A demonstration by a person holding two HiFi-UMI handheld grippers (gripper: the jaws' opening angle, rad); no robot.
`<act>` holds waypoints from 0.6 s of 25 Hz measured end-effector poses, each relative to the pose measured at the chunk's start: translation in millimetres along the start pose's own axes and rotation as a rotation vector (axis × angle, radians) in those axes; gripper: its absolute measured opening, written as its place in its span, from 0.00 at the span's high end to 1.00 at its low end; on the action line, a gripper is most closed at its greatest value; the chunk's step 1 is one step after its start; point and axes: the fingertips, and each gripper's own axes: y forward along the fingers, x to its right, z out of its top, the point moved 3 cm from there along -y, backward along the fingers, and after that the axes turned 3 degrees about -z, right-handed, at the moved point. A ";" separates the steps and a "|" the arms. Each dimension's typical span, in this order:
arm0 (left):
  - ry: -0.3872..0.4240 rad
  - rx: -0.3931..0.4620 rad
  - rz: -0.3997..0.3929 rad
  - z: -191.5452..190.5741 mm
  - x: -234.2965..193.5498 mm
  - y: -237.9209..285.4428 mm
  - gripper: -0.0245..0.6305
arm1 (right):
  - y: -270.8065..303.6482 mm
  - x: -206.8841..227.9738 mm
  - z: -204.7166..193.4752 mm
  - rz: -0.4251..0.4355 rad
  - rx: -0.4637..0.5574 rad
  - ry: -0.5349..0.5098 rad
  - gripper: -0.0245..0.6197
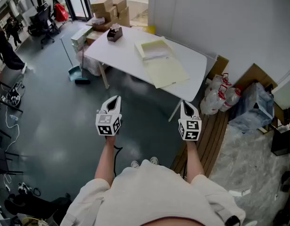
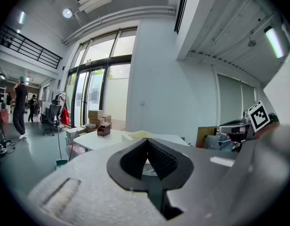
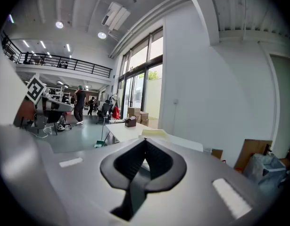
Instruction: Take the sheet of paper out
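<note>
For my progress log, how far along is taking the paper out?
Nothing looks done: the paper lies on the open folder on the table. In hand: nothing; left gripper and right gripper are shut, empty, short of the table. Left: approach, grip the paper, pull it out.

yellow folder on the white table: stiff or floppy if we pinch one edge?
Probably floppy: the yellow folder lies thin and flat on the white table, so a one-edge pinch would likely make it droop. Likely light, and it may slide on the smooth top when pushed.
</note>
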 end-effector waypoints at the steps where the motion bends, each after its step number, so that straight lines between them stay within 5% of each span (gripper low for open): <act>1: -0.003 -0.001 0.000 -0.5 1.8 0.3 0.96 | -1.2 1.1 -1.1 0.002 -0.002 -0.003 0.96; 15: -0.020 -0.015 0.025 -6.6 31.8 21.8 0.96 | 7.0 30.7 -13.6 0.041 -0.012 -0.001 0.96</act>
